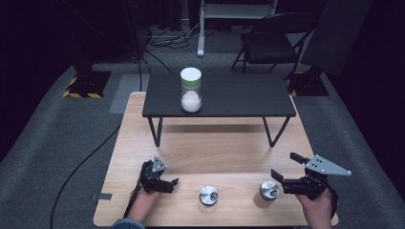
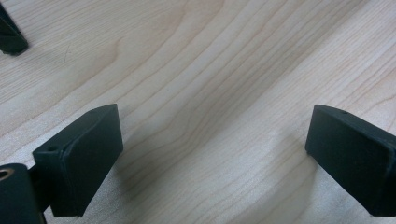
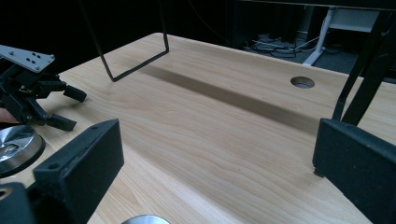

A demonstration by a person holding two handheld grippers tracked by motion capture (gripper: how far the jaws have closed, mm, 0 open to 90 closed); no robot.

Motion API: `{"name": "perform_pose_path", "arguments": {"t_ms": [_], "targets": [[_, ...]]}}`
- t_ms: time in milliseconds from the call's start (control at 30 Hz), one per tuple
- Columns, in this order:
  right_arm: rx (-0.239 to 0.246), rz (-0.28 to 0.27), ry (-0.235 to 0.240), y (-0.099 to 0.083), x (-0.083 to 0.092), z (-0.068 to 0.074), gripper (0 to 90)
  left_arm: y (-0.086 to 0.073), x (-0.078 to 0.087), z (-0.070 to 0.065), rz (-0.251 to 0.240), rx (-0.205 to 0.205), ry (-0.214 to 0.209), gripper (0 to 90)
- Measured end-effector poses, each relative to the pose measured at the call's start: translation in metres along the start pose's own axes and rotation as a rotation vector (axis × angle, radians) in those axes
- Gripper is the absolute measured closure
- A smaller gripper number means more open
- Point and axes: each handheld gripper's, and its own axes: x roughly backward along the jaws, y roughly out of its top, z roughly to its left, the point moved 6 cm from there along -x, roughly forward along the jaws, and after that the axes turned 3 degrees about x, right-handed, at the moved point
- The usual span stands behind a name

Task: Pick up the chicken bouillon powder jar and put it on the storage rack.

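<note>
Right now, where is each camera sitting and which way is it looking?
High view: above the person's side, looking forward and down on the wooden table; both hands show with the left gripper and right gripper.
Left gripper view: on the left gripper, facing bare tabletop between open jaws.
Right gripper view: on the right gripper, looking across the table.
Shared: high and right gripper views both show the left gripper.

The lit wooden table stands bright against dark surroundings, with a soft shadow beneath the shelf.
</note>
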Motion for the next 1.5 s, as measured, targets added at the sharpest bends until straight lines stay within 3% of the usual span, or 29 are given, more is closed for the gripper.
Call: {"name": "perform_pose_path", "arguments": {"t_ms": [600,1500], "targets": [[0.035,-0.055,0.091,0.005,-0.010,0.028,1.3,0.000,0.000,0.000,0.001,-0.002,-0.001,3.5],[0.070,-0.038,0.189,0.011,-0.034,0.063,1.3,0.000,0.000,0.000,0.001,-0.001,-0.001,3.5]]}}
